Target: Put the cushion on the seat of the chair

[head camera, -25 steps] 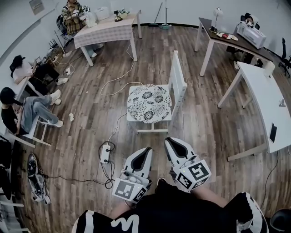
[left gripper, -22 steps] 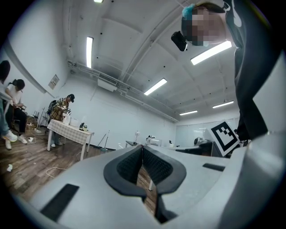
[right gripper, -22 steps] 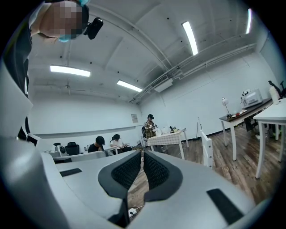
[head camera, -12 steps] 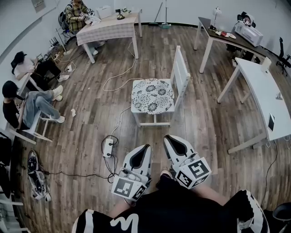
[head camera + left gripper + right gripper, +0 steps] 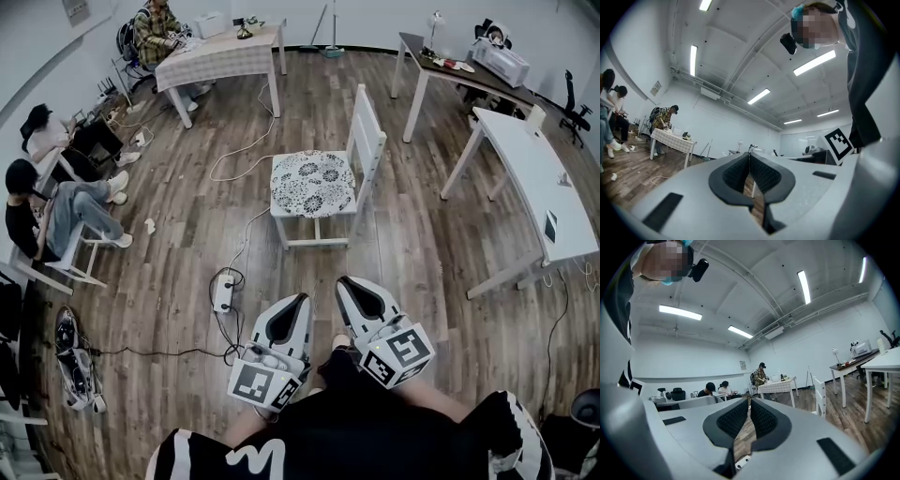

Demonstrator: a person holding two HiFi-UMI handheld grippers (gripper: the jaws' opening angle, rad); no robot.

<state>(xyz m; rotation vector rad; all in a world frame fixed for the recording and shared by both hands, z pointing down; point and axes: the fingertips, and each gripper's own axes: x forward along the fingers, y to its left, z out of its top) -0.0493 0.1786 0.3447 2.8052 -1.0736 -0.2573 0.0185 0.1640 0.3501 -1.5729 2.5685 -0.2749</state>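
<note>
Two hand-held grippers hang close in front of the person's body, and both are pressed together on nothing. In its own view the left hand-held gripper [image 5: 296, 305] shows its dark ribbed pads [image 5: 740, 171] meeting at the tips with only floor behind them. The right hand-held gripper [image 5: 347, 286] shows the same.

From where they hang, the cushion [image 5: 312, 183] lies straight ahead on the far side, well apart from both. A bare stretch of wooden floor [image 5: 169, 272] lies between. It is a flowered pad, roughly square with no clear long axis. It rests flat on the seat of the white chair [image 5: 367, 131] and covers it nearly edge to edge. The chair's slatted back rises at the right of the seat, so the open sides of the seat face near and left.

The left hand-held gripper sits more nearly in line with the cushion, the right one a little off to the right. Neither is markedly nearer. By the look of it the cushion is already where the task wants it, so I judge no reach is needed.
</note>
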